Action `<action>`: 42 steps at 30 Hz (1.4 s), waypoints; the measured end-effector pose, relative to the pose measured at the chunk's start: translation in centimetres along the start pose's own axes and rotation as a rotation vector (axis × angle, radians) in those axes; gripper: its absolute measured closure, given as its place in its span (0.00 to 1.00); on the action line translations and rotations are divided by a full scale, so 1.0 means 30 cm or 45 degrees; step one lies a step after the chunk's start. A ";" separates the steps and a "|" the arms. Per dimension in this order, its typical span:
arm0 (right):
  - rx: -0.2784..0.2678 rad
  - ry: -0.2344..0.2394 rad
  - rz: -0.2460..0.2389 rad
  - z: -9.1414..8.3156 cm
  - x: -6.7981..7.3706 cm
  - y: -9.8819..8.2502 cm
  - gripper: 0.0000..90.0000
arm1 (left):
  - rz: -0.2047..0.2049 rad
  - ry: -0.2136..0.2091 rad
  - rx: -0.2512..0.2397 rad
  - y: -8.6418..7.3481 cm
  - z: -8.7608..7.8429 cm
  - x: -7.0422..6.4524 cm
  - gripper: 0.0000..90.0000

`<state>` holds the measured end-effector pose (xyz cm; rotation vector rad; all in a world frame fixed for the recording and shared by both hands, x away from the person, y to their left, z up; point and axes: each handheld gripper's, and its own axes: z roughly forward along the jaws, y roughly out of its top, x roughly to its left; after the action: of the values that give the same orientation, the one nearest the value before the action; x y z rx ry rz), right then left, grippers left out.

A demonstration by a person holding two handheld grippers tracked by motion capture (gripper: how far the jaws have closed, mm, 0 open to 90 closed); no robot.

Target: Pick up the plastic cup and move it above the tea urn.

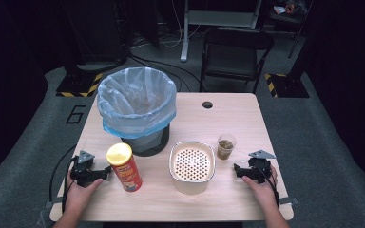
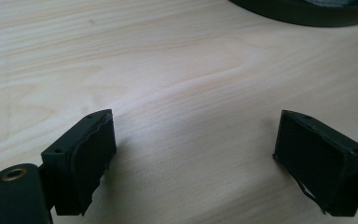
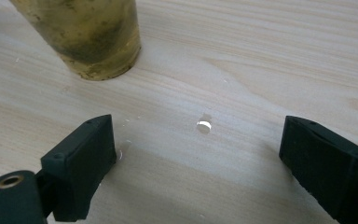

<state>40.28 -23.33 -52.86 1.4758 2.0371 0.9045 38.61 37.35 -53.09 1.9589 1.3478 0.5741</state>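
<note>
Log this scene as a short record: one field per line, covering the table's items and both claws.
surface: light wooden table
bin: lined with a pale blue bag, far left
can: red crisp tube with yellow lid, upright, near left claw
strainer: cream tub with perforated insert, centre
cup: clear plastic cup of brownish liquid, right of strainer
left claw: open, nothing between jaws
right claw: open, nothing between jaws, below the cup

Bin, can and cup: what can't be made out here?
- Bin: high view, its bag liner hides whatever is inside.
- Chip can: high view, label too small to read.
- Cup: right gripper view, top edge cuts off its rim; the murky contents can't be identified.
</note>
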 end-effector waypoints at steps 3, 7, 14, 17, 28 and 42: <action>0.003 0.023 -0.035 -0.001 0.001 -0.001 0.11 | 0.010 -0.014 0.000 -0.001 -0.002 0.003 0.14; 0.003 0.024 -0.036 -0.002 0.004 -0.002 0.11 | 0.035 -0.020 0.007 -0.001 -0.005 0.002 0.14; 0.003 0.025 -0.036 -0.002 0.004 -0.002 0.11 | 0.022 -0.007 -0.014 -0.003 -0.001 -0.002 0.14; 0.000 0.028 -0.036 -0.003 0.004 -0.002 0.13 | 0.019 0.001 -0.007 -0.002 -0.002 -0.003 0.14; -0.009 0.029 -0.008 -0.007 0.013 -0.003 0.16 | -0.001 0.007 -0.006 -0.004 -0.002 -0.009 0.15; -0.006 0.051 -0.039 -0.019 0.011 0.000 0.33 | -0.003 0.011 -0.005 -0.004 -0.003 -0.010 0.15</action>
<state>39.79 -23.16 -52.48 1.4313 2.0790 0.9331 38.38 37.13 -53.11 1.9537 1.3528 0.5842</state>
